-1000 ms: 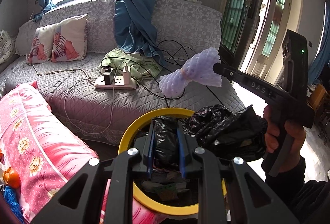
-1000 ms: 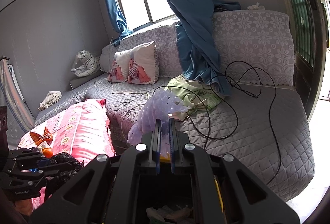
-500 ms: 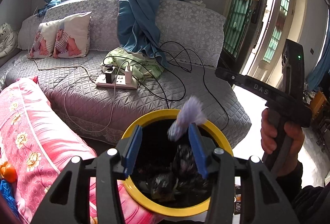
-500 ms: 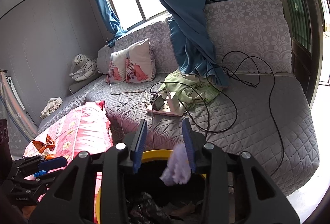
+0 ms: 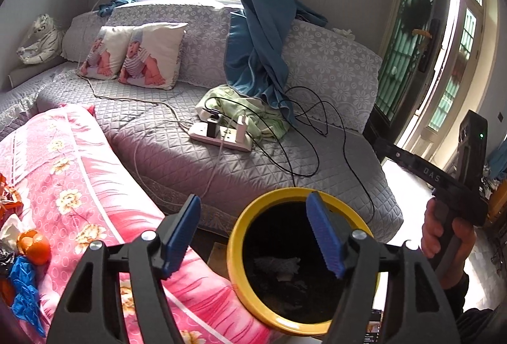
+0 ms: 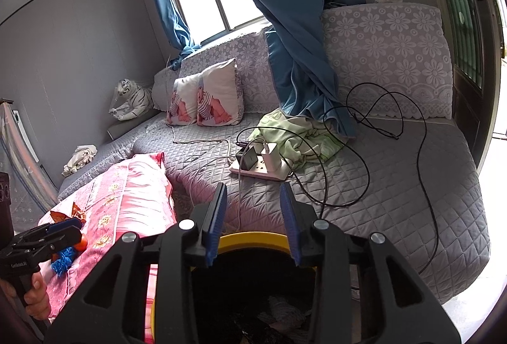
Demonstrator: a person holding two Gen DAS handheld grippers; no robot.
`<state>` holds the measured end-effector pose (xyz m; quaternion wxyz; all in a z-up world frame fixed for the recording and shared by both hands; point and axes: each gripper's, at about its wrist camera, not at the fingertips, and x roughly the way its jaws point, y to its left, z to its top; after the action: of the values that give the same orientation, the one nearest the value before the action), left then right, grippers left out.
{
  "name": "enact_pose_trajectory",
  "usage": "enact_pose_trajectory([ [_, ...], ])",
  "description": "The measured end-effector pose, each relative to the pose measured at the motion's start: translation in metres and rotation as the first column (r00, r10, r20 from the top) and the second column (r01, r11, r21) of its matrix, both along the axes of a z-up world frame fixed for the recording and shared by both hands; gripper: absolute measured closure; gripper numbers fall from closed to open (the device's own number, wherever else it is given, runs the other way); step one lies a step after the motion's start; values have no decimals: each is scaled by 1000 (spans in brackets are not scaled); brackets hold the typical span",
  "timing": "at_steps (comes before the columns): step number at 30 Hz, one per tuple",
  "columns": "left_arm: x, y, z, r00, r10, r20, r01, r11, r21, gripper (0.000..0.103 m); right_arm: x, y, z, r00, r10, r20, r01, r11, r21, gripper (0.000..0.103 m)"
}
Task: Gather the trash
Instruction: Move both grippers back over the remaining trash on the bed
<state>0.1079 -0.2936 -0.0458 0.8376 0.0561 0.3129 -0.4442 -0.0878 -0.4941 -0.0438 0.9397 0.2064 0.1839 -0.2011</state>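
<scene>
My right gripper (image 6: 253,217) fingers (image 6: 215,217) parted, nothing between them, over yellow-rimmed bin (image 6: 253,241) holding trash (image 6: 279,312). Left gripper (image 6: 60,228) at far left over pink quilt (image 6: 126,185).

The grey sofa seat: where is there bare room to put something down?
Bare grey quilt lies between the baby-print cushions and the pink quilt, crossed only by a thin cord. It is crowded around the power strip, green cloth and looping black cables.
</scene>
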Motion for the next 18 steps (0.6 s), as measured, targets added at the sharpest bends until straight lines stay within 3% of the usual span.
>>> enact_pose_trajectory([
  [6,22,47,14,985,152,80,-153,988,9,25,30,25,7,997,83,5,-83,996,-18,69],
  [10,45,95,17,962,262,71,-261,965,-23,17,59,50,10,986,168,21,-167,986,-20,53],
  [13,61,138,16,930,363,60,-361,932,-40,13,83,71,9,972,234,25,-233,972,-13,43],
  [18,78,207,10,871,483,89,-486,874,23,8,130,112,4,924,380,27,-381,924,16,26],
])
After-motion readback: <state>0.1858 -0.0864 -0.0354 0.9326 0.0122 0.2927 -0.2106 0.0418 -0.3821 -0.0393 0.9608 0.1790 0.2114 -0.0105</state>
